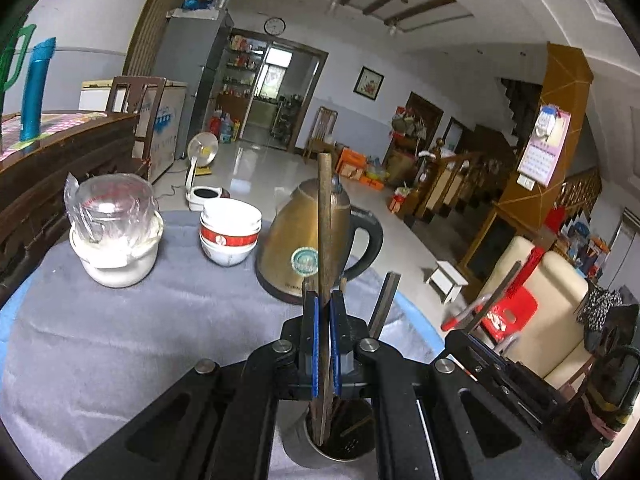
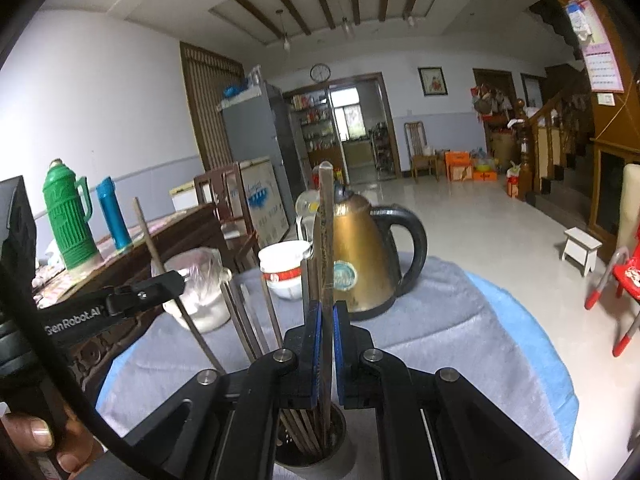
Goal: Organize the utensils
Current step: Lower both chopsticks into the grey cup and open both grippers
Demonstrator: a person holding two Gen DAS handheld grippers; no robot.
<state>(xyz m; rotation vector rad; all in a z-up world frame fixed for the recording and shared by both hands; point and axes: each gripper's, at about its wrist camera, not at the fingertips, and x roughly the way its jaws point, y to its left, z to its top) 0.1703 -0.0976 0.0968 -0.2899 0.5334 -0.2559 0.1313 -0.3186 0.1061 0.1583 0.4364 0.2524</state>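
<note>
In the left wrist view my left gripper point(image 1: 324, 300) is shut on a brown chopstick point(image 1: 324, 220) that stands upright, its lower end inside a metal utensil cup point(image 1: 316, 450). Another chopstick point(image 1: 386, 304) leans out of that cup to the right. In the right wrist view my right gripper point(image 2: 327, 308) is shut on a grey-brown chopstick point(image 2: 325, 224), upright, reaching down into the metal cup point(image 2: 310, 446) that holds several chopsticks. My left gripper point(image 2: 176, 280) shows at left, holding a thin chopstick point(image 2: 156, 256).
On the grey cloth point(image 1: 120, 340) stand a brass kettle point(image 1: 304, 248), stacked white and red bowls point(image 1: 230, 232) and a plastic-wrapped jar point(image 1: 112, 232). A wooden table point(image 2: 120, 256) at left bears a green thermos point(image 2: 68, 216) and blue flask point(image 2: 112, 216). A red chair point(image 2: 624, 280) stands at right.
</note>
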